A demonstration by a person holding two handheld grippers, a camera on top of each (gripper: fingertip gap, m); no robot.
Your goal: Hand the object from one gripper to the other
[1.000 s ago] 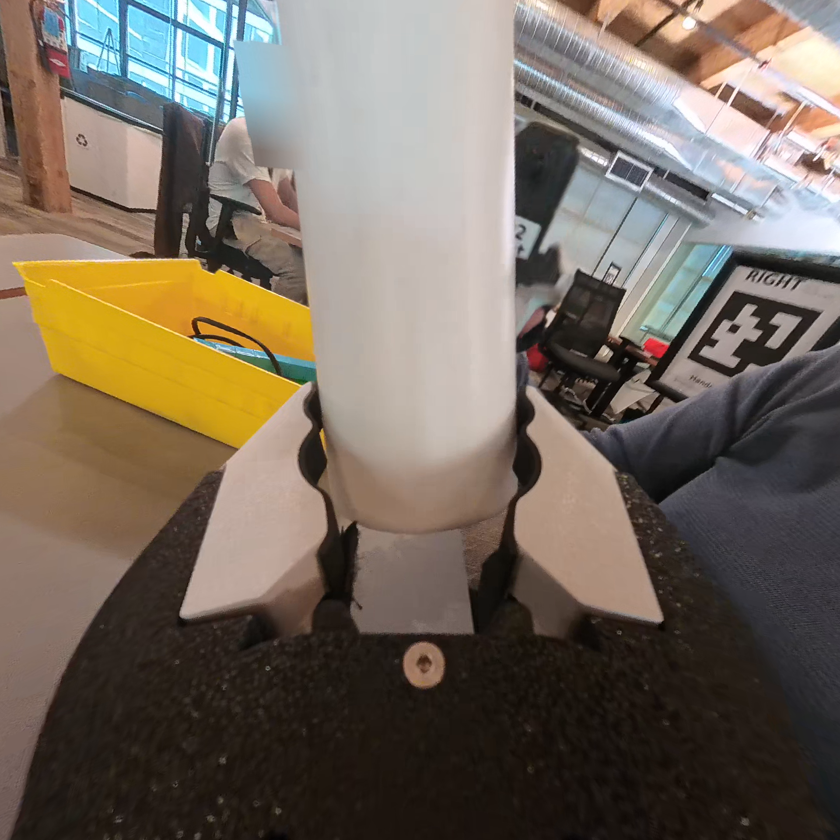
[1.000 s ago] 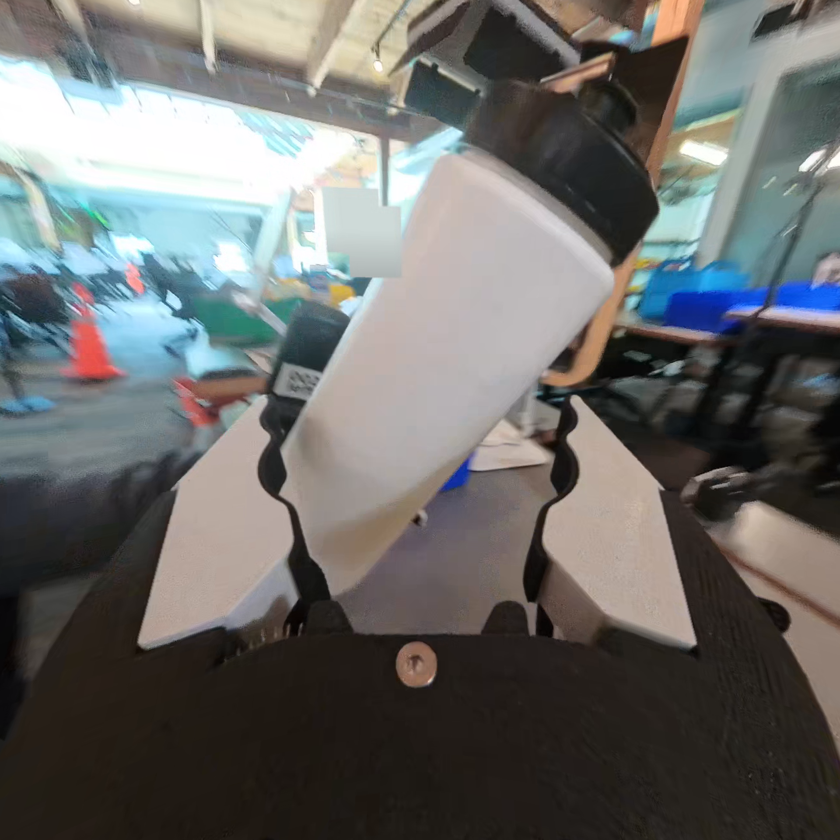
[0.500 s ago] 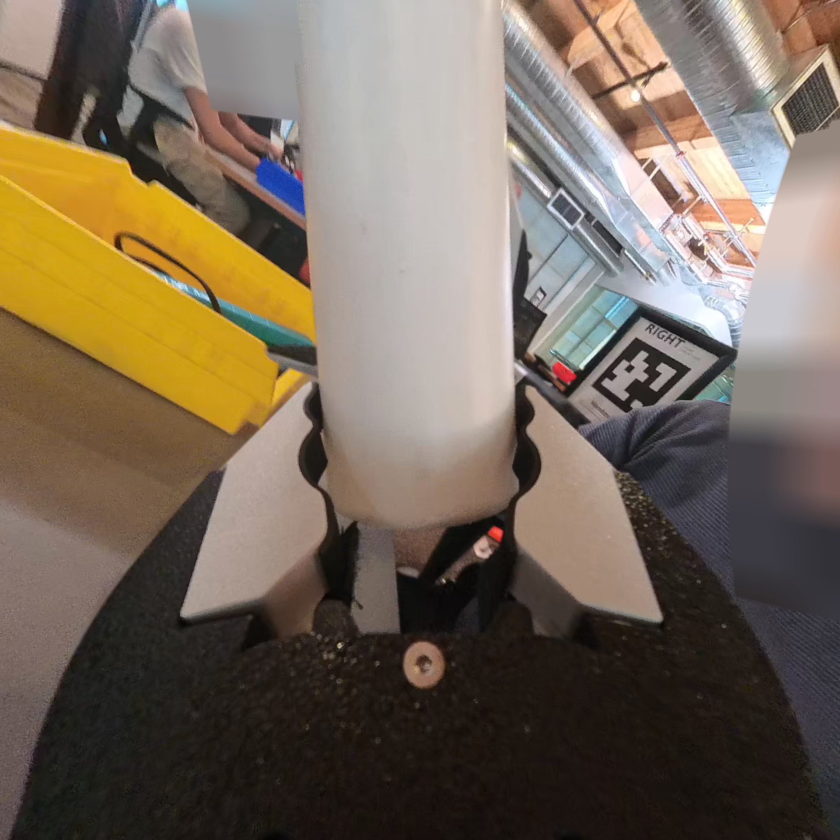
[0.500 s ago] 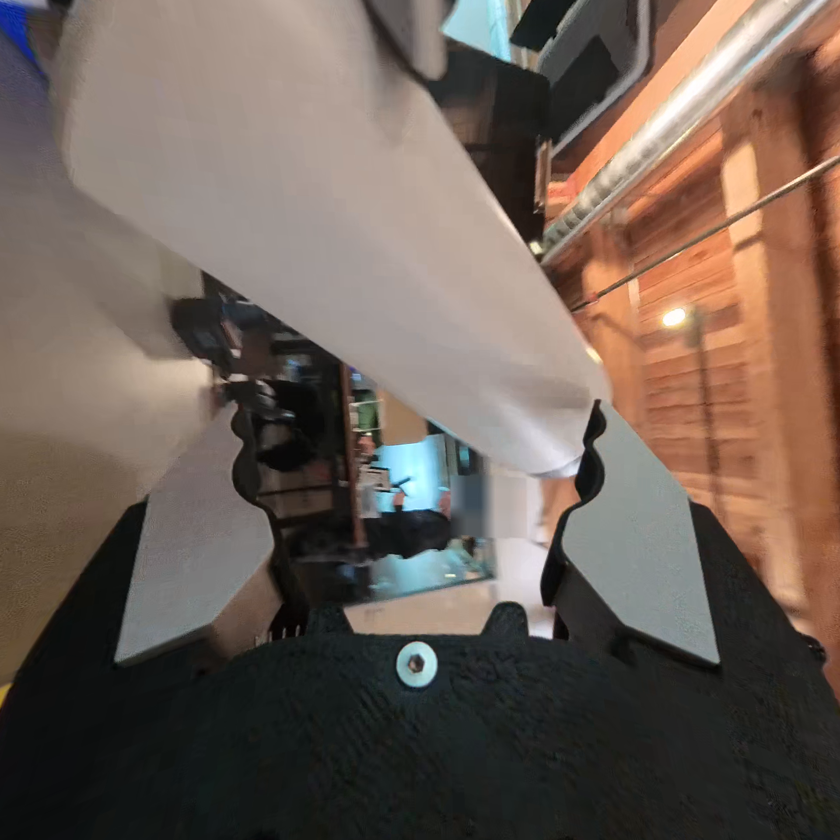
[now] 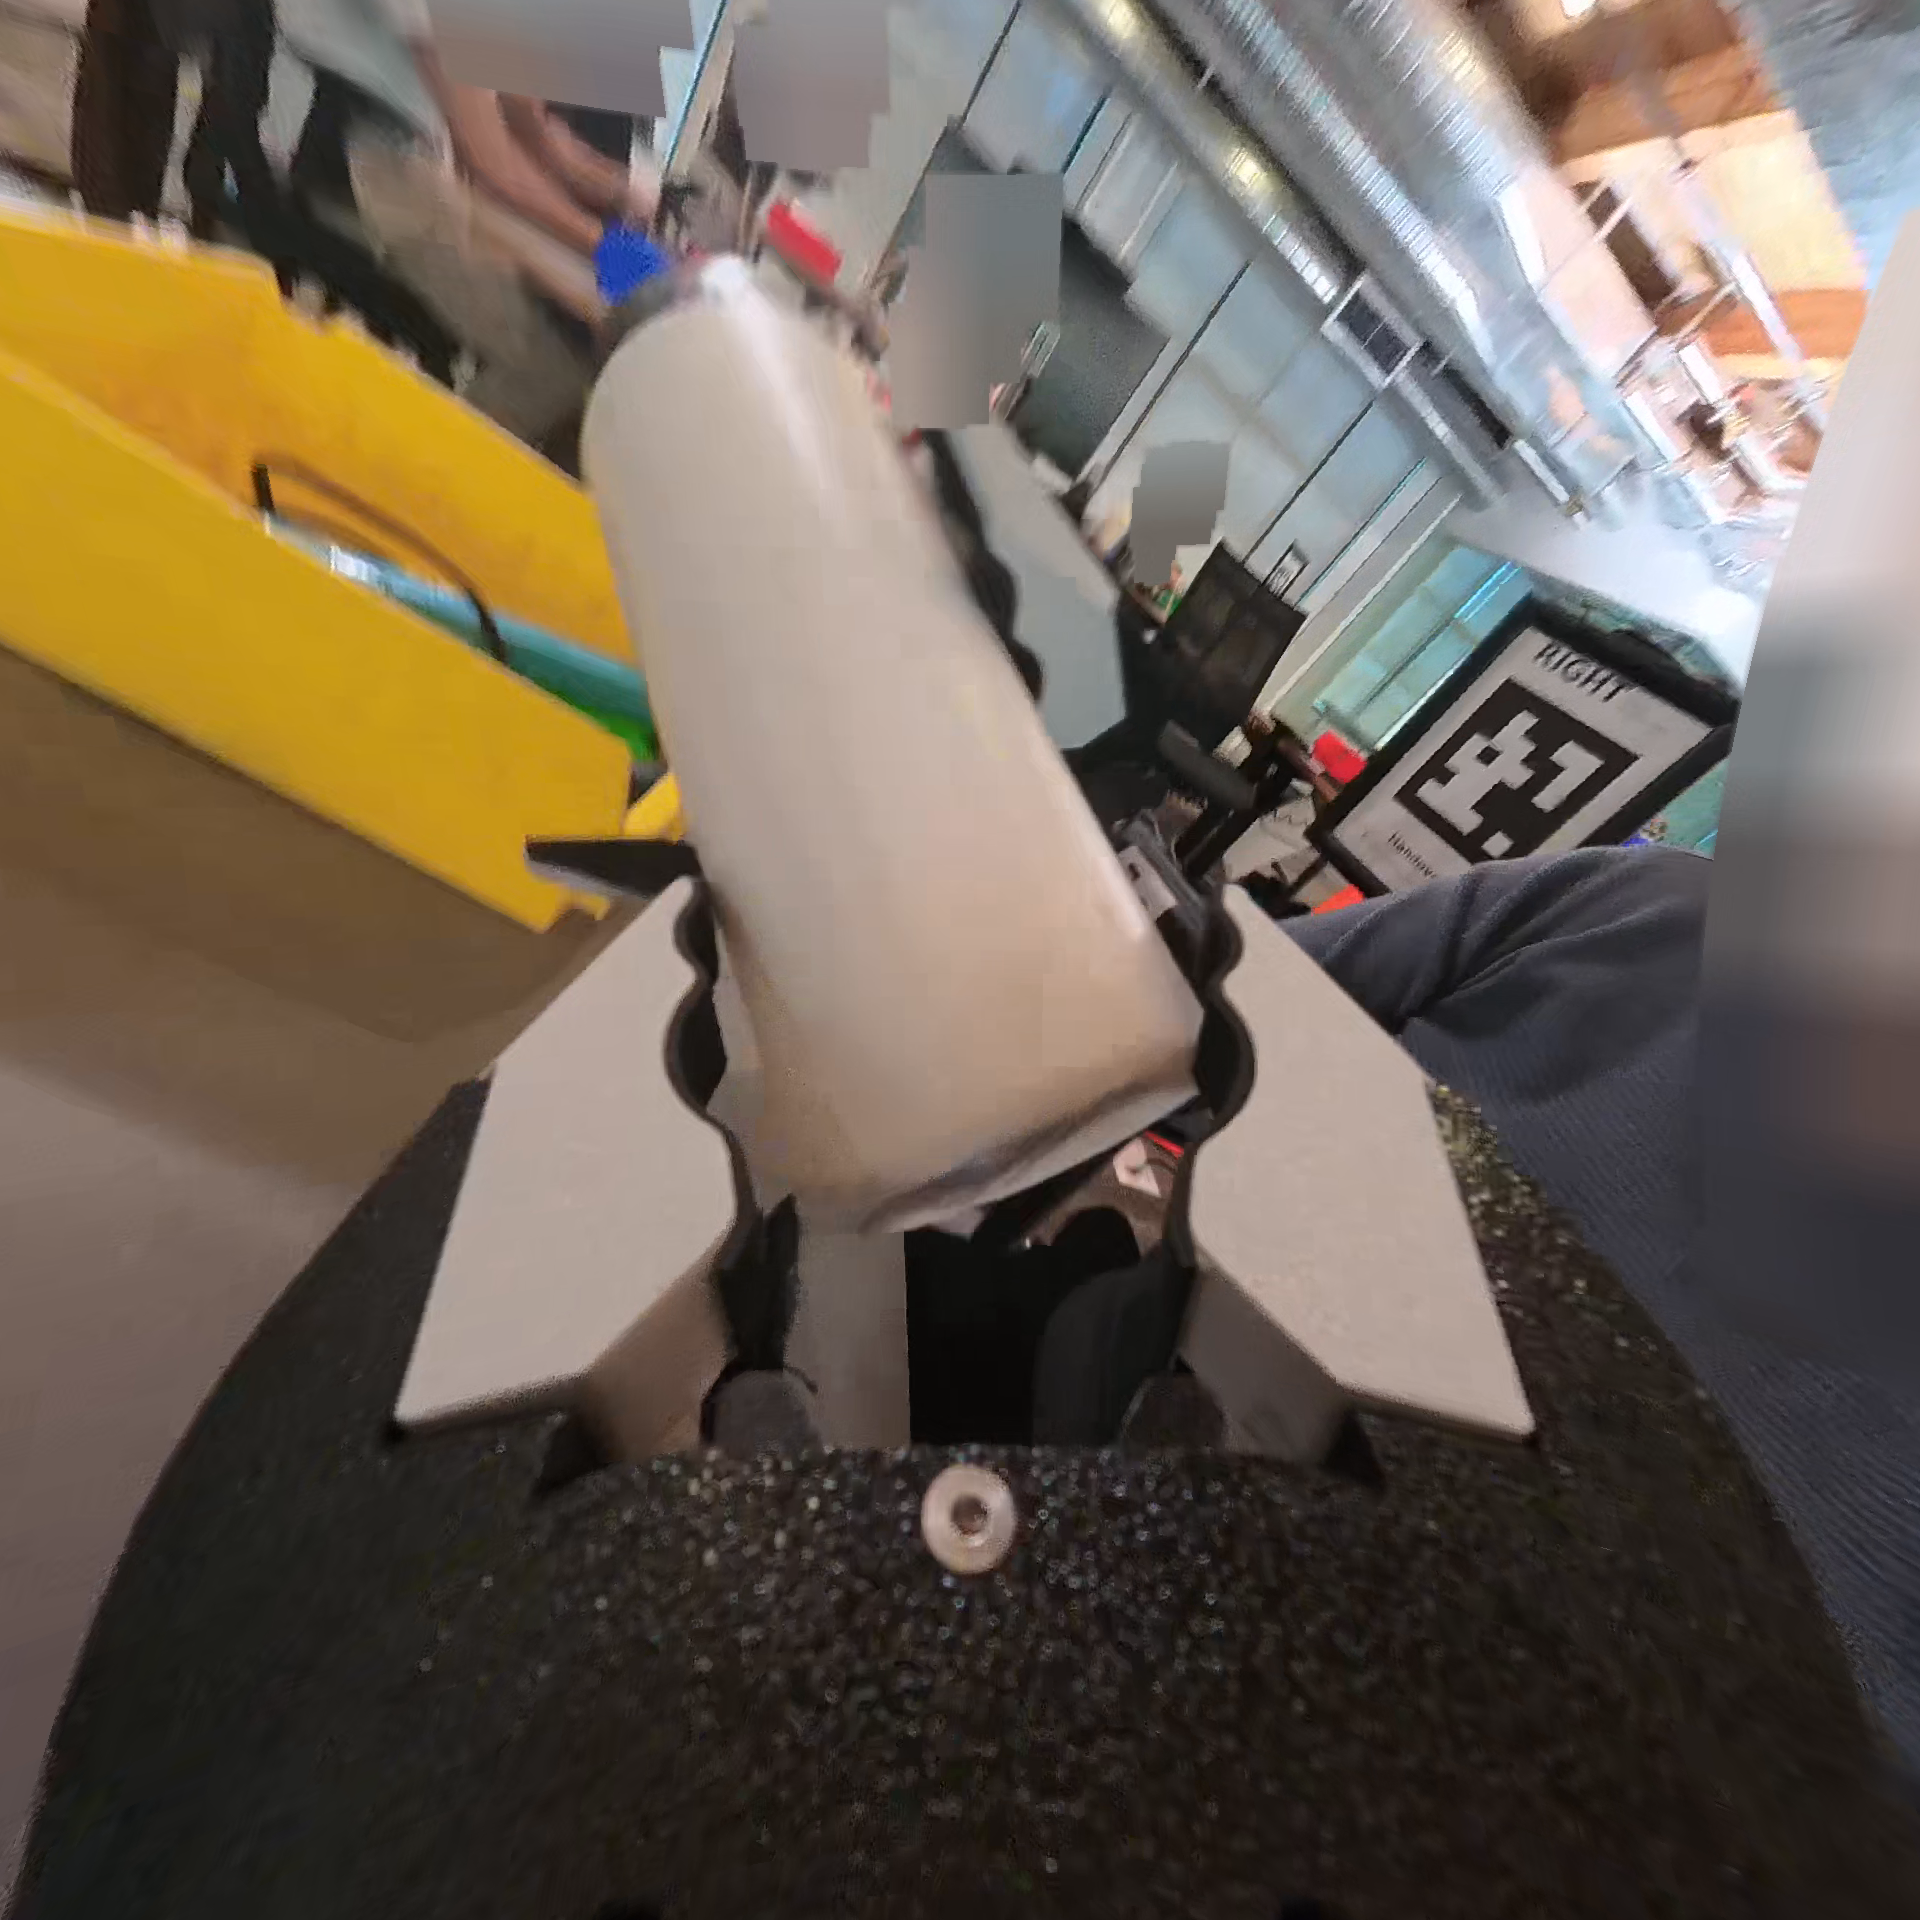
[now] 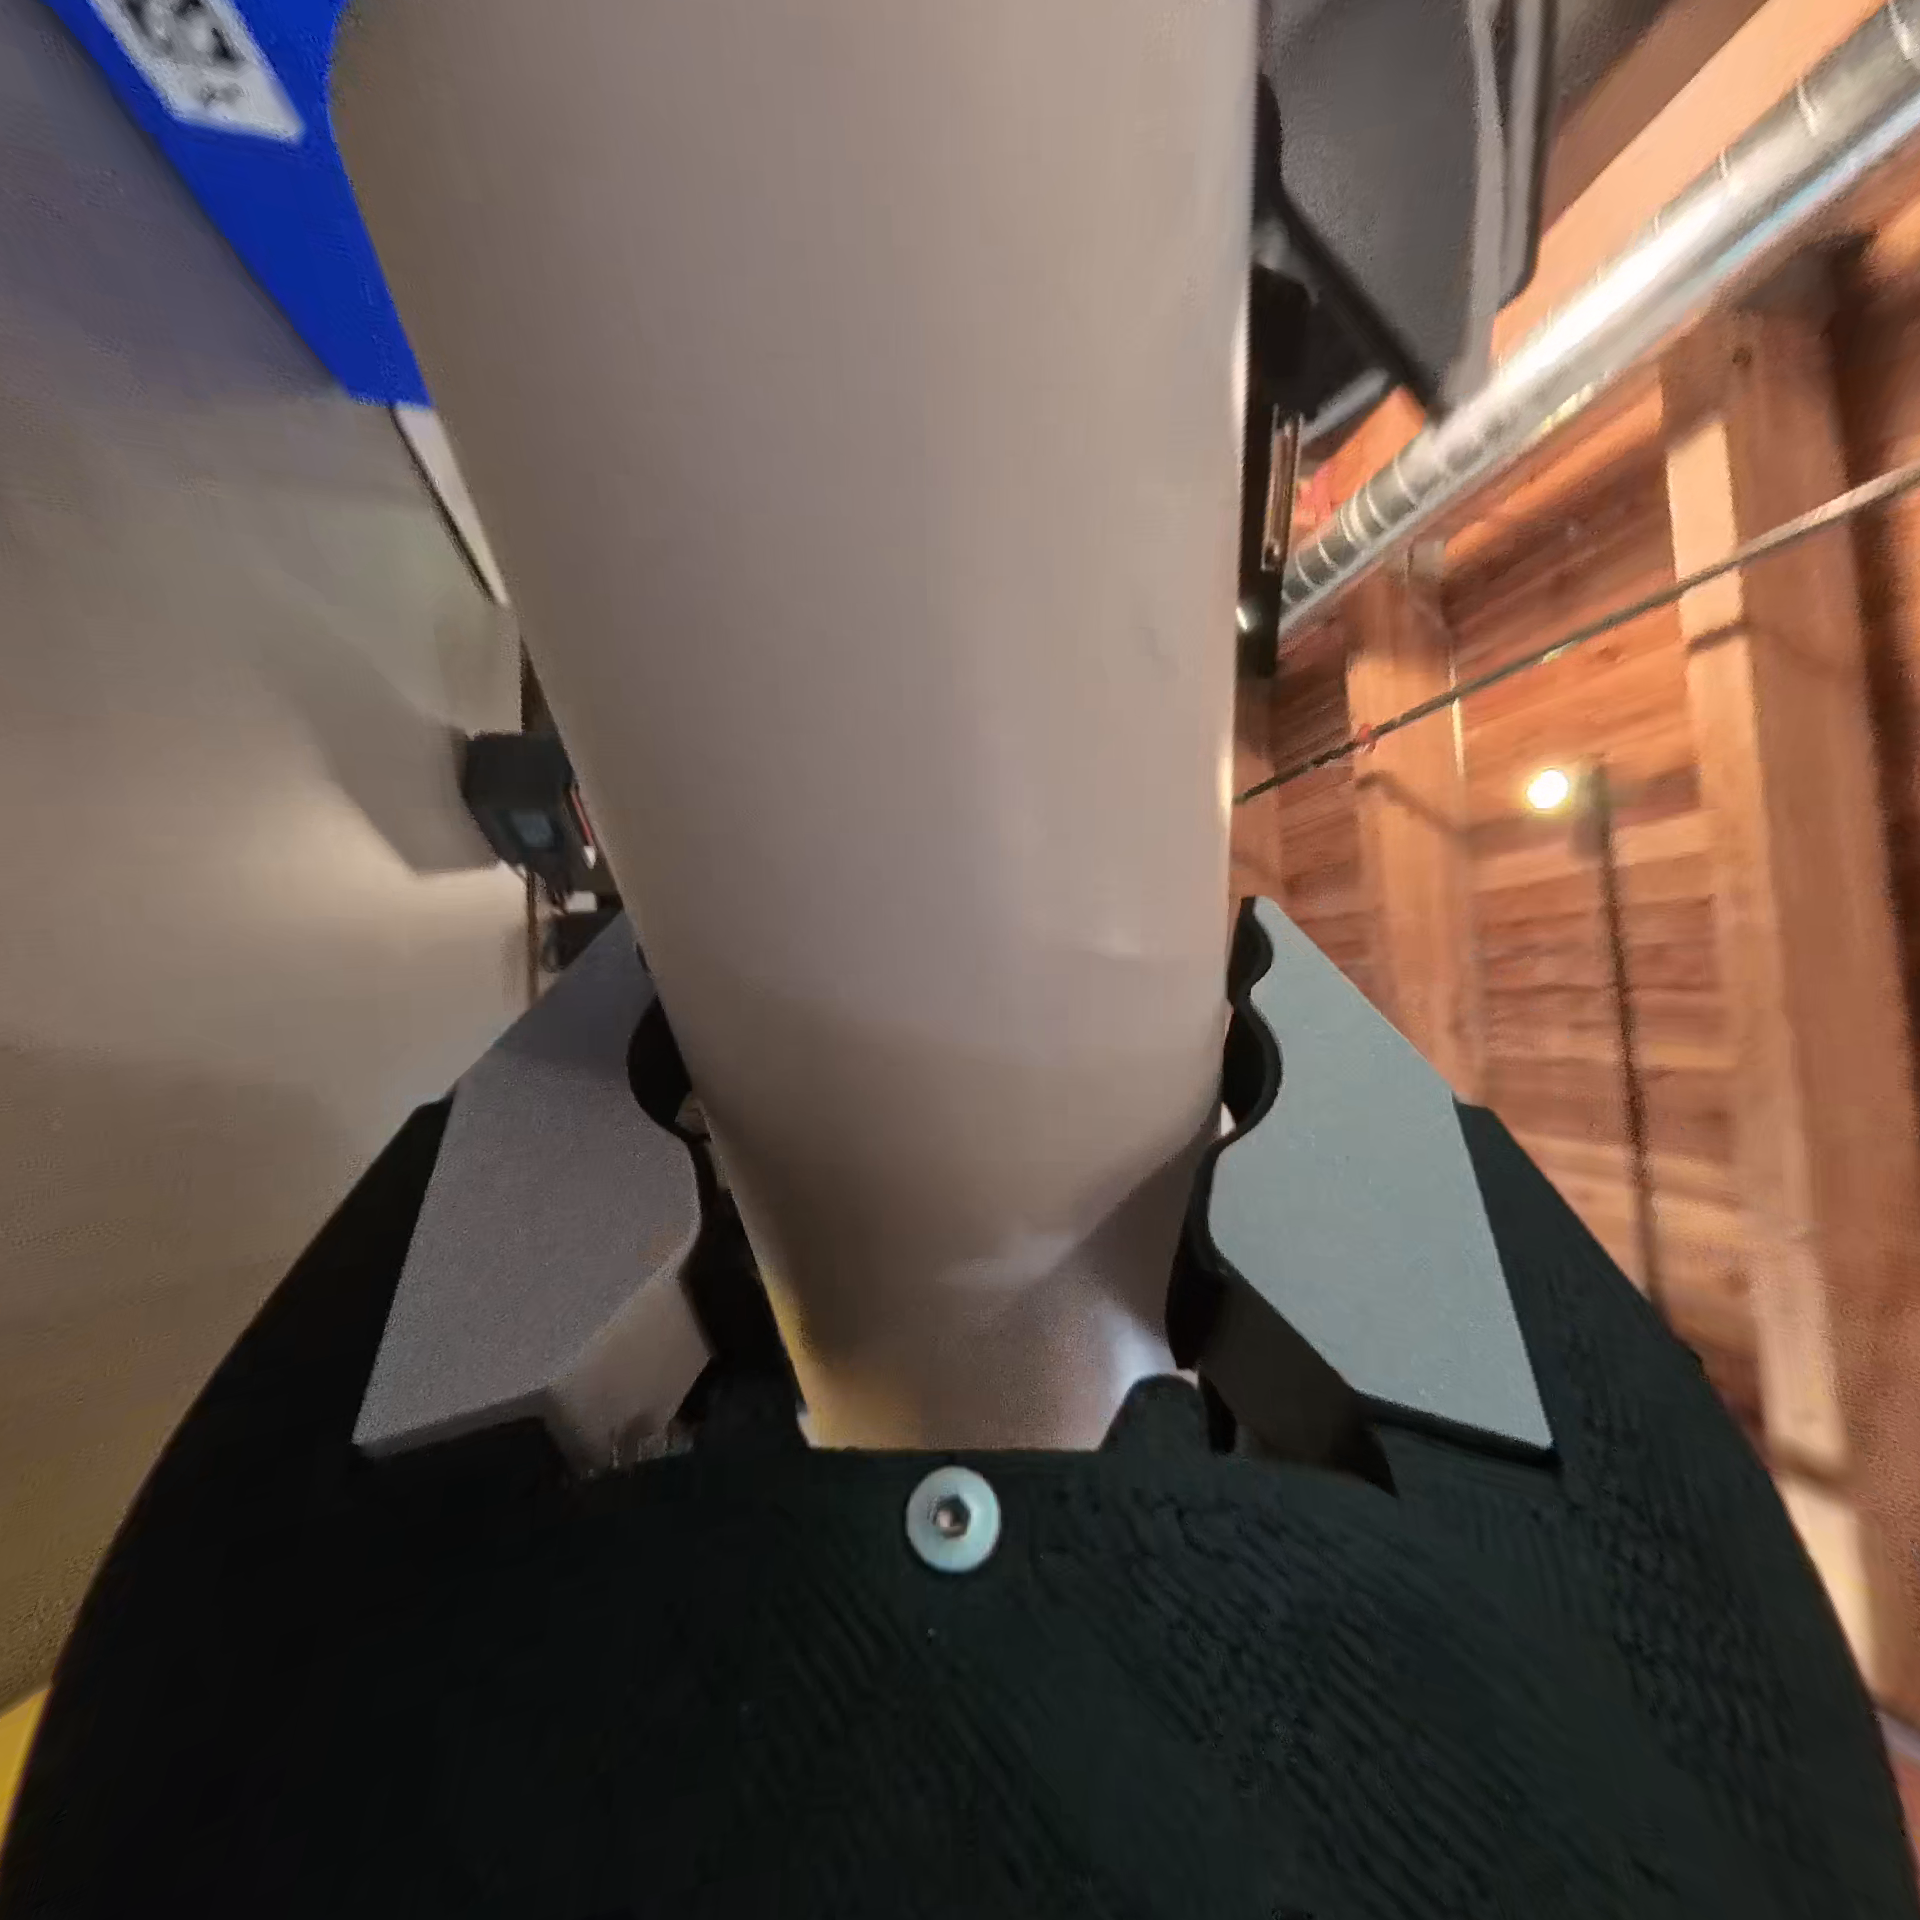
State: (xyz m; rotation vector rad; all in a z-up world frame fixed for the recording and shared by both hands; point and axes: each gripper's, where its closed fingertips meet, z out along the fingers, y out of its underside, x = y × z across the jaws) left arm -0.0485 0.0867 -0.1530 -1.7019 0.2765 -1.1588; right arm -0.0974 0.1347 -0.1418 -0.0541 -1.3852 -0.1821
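Observation:
A white bottle [image 5: 862, 779] lies tilted between the fingers of my left gripper [image 5: 958, 914], top leaning up and left. Its base sits loosely there; the jaws stand slightly wider than the bottle. In the right wrist view the same bottle [image 6: 862, 623] fills the middle, and my right gripper [image 6: 945, 925] is shut on it, both fingers pressed against its sides. One grey finger [image 5: 1060, 603] of the right gripper shows behind the bottle in the left wrist view. The bottle's cap is out of frame or blurred.
A yellow bin [image 5: 312, 644] holding a green item and a black cable stands on the brown table [image 5: 208, 987] at left. A person's blue sleeve [image 5: 1558, 987] is at right, with a black-and-white marker board [image 5: 1507, 769] behind it. A wooden wall and metal pipe [image 6: 1558, 260] lie beyond.
My right gripper has closed around the bottle, which it only bracketed before. The bottle, upright and clamped in my left gripper before, now leans sideways there, and the left jaws have widened slightly.

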